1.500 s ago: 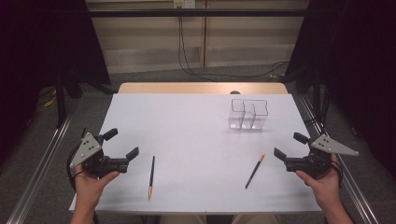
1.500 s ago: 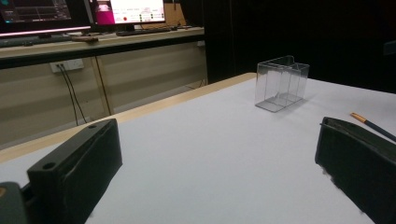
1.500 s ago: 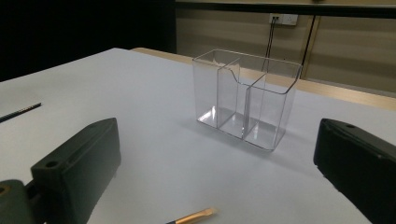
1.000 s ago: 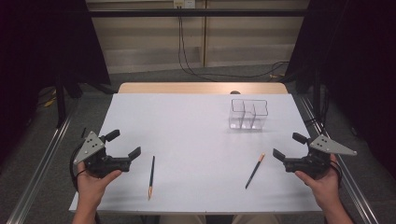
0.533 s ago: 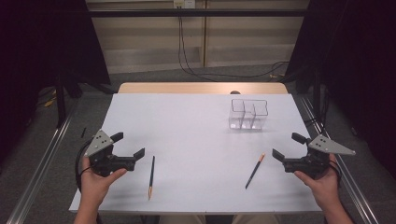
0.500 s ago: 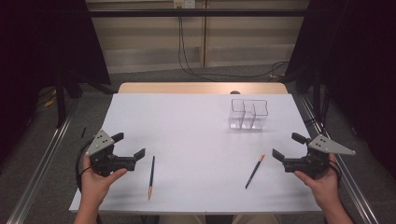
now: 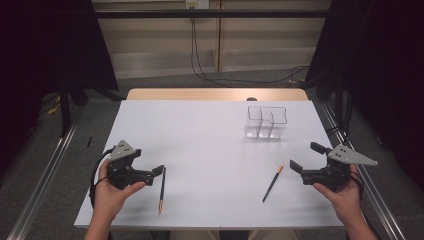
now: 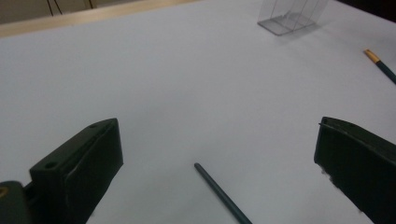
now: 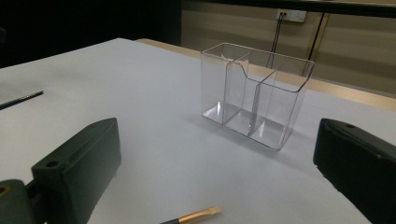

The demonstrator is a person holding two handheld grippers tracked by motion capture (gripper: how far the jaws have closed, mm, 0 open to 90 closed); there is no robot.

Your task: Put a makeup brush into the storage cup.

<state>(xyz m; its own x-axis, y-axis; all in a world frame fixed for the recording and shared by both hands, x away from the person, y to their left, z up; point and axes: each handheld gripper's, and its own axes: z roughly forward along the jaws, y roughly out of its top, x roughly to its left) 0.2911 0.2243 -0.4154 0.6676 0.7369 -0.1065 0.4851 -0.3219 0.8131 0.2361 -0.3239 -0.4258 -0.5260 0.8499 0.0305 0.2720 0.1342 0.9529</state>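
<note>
on the white tabletop (image 7: 210, 150) two pencils lie flat, well apart. over the last second and a half the left gripper (image 7: 159, 171) has slid rightward from the table's left edge, and its spread jaws now straddle the near pencil (image 7: 161, 190), whose dark end sits between them in the left gripper view (image 8: 219, 193). the right gripper (image 7: 295, 166), jaws also spread and empty, has barely moved and waits just beside the other pencil (image 7: 273, 183). the clear divided holder (image 7: 266, 121) stands empty further back. likely next: closing on the near pencil.
</note>
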